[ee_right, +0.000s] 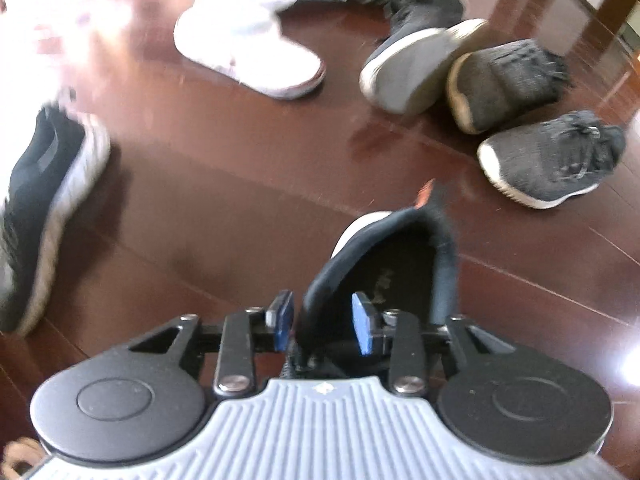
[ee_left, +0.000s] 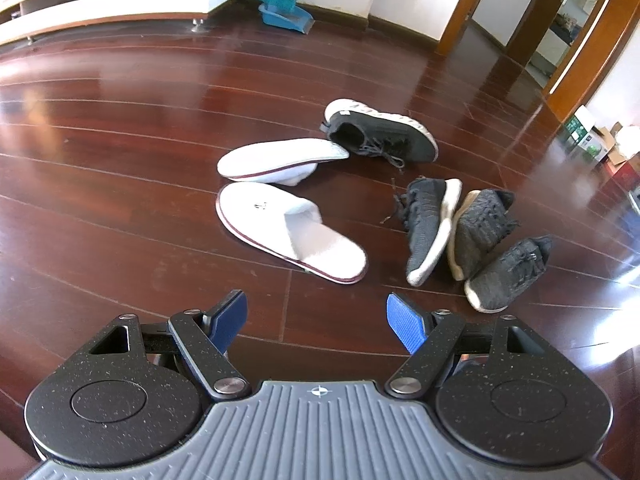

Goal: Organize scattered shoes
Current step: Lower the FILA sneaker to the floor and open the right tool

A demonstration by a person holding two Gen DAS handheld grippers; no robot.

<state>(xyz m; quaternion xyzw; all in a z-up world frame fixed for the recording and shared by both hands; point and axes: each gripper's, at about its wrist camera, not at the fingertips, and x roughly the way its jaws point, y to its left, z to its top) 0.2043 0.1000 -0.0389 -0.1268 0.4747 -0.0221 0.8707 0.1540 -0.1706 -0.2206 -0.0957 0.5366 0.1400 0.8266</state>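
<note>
**One dark shoe gripped, the rest scattered on the floor**

The right gripper (ee_right: 322, 322) is seen with its jaws narrowed around the padded collar of a dark knit shoe (ee_right: 392, 264): one blue ribbed pad lies outside the collar, the other inside the opening. The left gripper (ee_left: 316, 320) is held with jaws spread wide, empty, above the glossy red-brown wooden floor (ee_left: 120, 200). Ahead of those jaws, at frame centre, two white fabric slippers (ee_left: 288, 224) with maroon edging are found; three dark knit sneakers (ee_left: 472, 236) are clustered at centre right, and a black sneaker (ee_left: 384, 132) lies above them.
</note>
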